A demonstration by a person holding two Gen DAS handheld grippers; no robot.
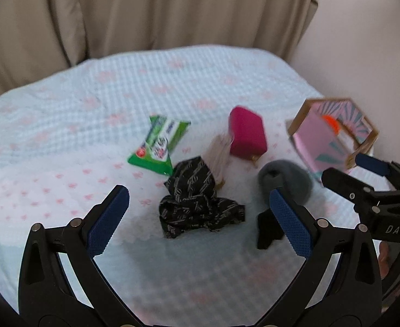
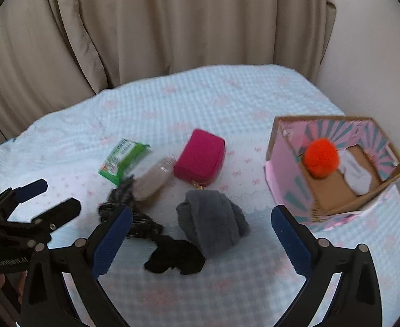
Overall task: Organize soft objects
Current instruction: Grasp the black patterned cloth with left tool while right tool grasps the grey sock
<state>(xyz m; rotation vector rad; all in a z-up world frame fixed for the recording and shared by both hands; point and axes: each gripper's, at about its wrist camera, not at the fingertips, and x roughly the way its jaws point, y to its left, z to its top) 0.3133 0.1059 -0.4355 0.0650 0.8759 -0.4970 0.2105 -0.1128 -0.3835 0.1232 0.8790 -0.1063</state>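
Note:
A pink cardboard box (image 2: 281,160) stands at the right, holding an orange pompom (image 2: 321,160) and a white sock (image 2: 356,175). On the bedspread lie a grey fuzzy sock (image 2: 213,223), a small black cloth (image 2: 174,259), a patterned black cloth (image 1: 197,201), a beige roll (image 2: 153,178), a magenta pouch (image 2: 200,158) and a green tissue pack (image 2: 121,160). My left gripper (image 1: 200,215) is open and empty above the patterned cloth. My right gripper (image 2: 201,234) is open and empty above the grey sock.
The pale blue bedspread (image 2: 200,103) with pink bows covers the whole surface. Beige curtains (image 2: 172,27) hang behind it. A wall (image 2: 371,62) stands at the right. The box also shows in the left wrist view (image 1: 313,141).

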